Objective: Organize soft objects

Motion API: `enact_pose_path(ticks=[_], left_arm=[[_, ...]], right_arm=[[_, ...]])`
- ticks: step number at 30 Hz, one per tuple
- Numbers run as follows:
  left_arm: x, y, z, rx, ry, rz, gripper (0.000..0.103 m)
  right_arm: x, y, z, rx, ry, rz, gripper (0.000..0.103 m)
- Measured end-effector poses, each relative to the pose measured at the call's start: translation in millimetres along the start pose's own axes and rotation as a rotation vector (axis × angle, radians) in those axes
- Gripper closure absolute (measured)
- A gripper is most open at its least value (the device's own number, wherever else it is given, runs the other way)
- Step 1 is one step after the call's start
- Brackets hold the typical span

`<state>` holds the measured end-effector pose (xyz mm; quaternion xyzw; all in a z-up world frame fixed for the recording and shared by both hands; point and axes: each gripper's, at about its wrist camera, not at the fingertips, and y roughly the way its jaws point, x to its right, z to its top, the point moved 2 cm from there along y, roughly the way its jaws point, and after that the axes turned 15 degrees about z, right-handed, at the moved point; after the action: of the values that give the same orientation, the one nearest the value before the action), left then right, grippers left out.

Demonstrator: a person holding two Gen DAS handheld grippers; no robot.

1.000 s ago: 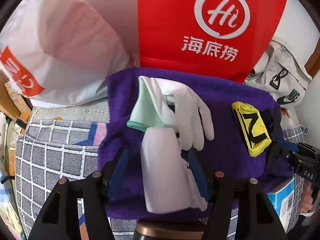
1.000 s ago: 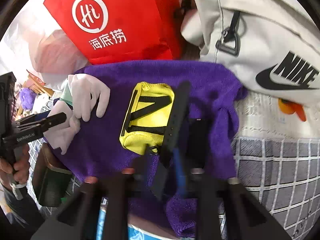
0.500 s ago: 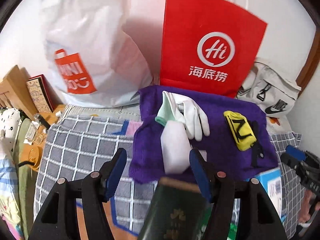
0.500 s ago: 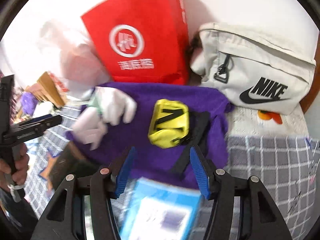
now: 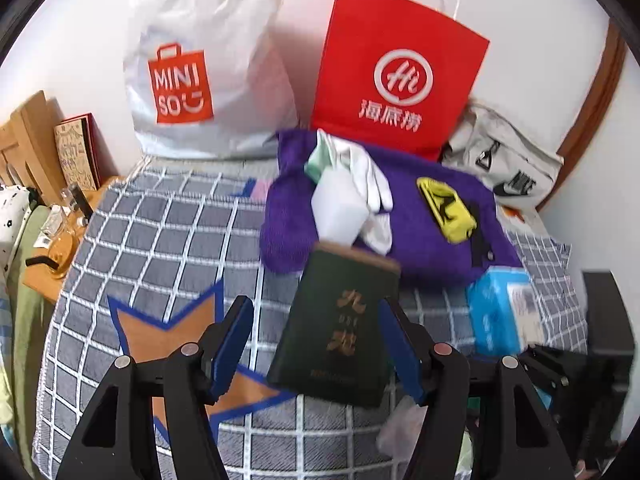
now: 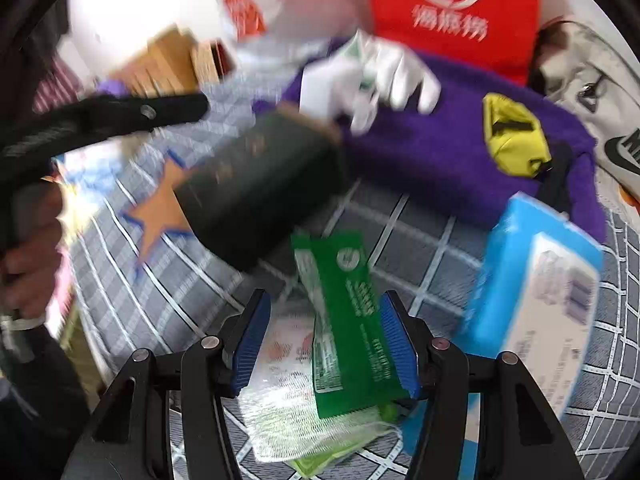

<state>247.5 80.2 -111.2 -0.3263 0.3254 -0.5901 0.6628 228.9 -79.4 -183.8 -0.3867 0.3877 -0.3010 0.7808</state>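
Note:
A purple towel lies on the checked bed cover in front of the bags. On it rest a white glove with a green cuff, a white foam block and a yellow pouch with black straps. They also show in the right wrist view: towel, glove, pouch. My left gripper is open and empty, its fingers on either side of a dark green box. My right gripper is open, its fingers on either side of a green packet.
A white Miniso bag, a red paper bag and a grey Nike bag stand at the back. A blue box lies right of the green box. A mesh packet lies under the green packet. A wooden nightstand is left.
Both grippers have pulled back from the purple towel and stand open. The glove, foam block and yellow pouch stay on the towel. The green box, blue box and green packet have come into view.

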Motion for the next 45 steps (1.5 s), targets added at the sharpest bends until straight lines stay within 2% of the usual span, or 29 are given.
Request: enact_pose_path(ticks=[3,6,11,12,13,18,26,32,38,45], left_arm=[[-8,4,-11,-0.016,-0.022,-0.024,0.040],[-15,9,-22,-0.036,-0.041,-0.086,0.040],[-20,13,-33,-0.051,-0.015,-0.108,0.040],[-21,13,-34,-0.051,-0.009,-0.111,0.040],[-22,13,-35,-0.051,-0.002,-0.115,0.040],[-28,12,-41,-0.054,0.025,-0.138,0.040],[-23,11,-55,-0.084,0.083,-0.177,0.040],[3,5,-72,-0.110,0.151,-0.229,0.040],[39,3,-89,-0.123,0.197,-0.265,0.040],[69,16,-109,-0.149,0.202,-0.292,0.040]], right_arm=[[2,14,4,-0.055,-0.003,-0.028,0.046],[5,24,12,-0.091,-0.010,-0.109,0.046],[3,38,15,-0.156,-0.023,-0.149,0.047],[2,38,15,-0.157,-0.028,-0.145,0.051],[2,40,14,-0.161,-0.011,-0.104,0.057],[14,31,13,-0.093,0.072,-0.060,0.075],[2,-5,-5,0.034,0.124,-0.085,0.075],[-11,-43,-12,0.143,0.125,-0.090,0.075],[-18,-78,-41,0.223,0.134,-0.098,0.075],[3,-101,-93,0.273,0.195,-0.082,0.075]])
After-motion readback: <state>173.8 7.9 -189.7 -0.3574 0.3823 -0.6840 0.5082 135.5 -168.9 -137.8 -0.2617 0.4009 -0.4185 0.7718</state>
